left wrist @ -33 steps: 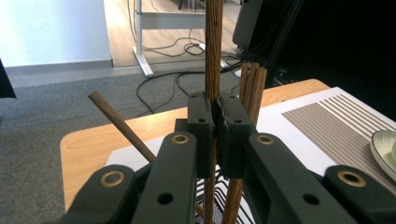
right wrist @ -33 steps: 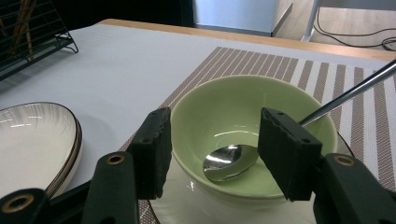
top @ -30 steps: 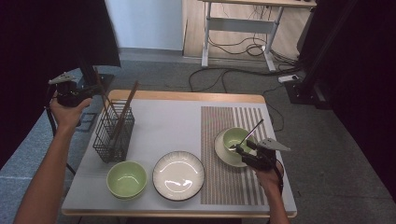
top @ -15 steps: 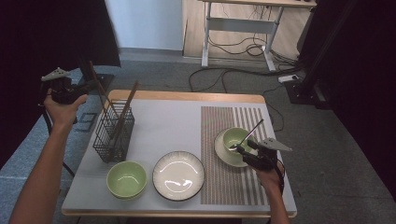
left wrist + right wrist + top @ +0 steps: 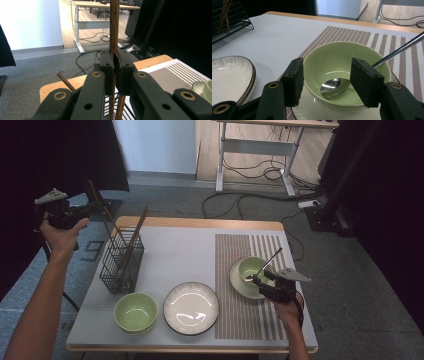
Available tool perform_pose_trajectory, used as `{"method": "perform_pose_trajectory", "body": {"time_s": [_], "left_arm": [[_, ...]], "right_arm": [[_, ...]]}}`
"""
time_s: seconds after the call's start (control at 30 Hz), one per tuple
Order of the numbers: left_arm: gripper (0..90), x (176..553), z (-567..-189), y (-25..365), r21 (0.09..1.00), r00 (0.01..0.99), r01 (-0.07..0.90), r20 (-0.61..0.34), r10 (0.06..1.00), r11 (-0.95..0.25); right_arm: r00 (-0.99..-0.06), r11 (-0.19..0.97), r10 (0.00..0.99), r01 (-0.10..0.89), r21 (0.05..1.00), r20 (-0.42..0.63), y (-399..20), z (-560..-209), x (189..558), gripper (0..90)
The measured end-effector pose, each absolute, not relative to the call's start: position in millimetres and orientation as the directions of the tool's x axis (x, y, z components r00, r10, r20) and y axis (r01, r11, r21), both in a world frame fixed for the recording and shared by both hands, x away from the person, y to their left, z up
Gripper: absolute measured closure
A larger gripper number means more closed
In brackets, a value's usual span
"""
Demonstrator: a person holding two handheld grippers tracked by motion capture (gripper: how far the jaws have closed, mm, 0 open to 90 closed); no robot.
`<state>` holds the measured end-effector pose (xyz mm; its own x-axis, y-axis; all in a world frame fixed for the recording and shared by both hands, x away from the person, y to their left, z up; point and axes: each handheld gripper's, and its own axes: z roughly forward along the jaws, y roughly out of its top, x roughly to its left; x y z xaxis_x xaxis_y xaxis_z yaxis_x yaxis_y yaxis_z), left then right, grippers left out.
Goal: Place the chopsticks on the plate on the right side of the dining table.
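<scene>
Chopstick (image 5: 114,27), a dark wooden one, stands upright in our left claw (image 5: 115,65), whose two black jaws are clenched tight on it. In the high view we see the left claw (image 5: 75,212) raised beyond the table's left edge, with the chopstick (image 5: 102,212) slanting from it down toward the black wire basket (image 5: 121,265). That basket stands on the left part of the table (image 5: 175,245), and another brown stick (image 5: 136,236) leans out of its top. In the left gripper view the chopstick's lower end hangs just above the basket's wires, and we cannot tell whether it touches them.

Our right claw (image 5: 325,80) is released, its jaws standing apart on either side of the near rim of a green bowl (image 5: 342,60); the pads do not press on it. A metal spoon (image 5: 335,87) lies inside this bowl, its handle rising over the far rim to the right. The bowl sits on a saucer (image 5: 239,282) on the striped placemat (image 5: 247,320). Left of the placemat we see a white plate (image 5: 192,308), and beside that a second green bowl (image 5: 135,312) near the table's front edge.
</scene>
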<state>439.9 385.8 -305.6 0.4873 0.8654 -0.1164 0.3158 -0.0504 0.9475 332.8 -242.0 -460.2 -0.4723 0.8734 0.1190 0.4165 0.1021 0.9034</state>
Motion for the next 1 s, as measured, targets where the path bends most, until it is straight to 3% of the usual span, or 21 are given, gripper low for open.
{"method": "perform_pose_trajectory", "body": {"time_s": [1.0], "left_arm": [[84.7,422,-277,382,0.967,0.517,0.254,-0.105,0.849,-0.035]], "right_arm": [[-0.473,0.113,0.874,0.425,0.898,0.114,-240,-463,333,44.4]]}}
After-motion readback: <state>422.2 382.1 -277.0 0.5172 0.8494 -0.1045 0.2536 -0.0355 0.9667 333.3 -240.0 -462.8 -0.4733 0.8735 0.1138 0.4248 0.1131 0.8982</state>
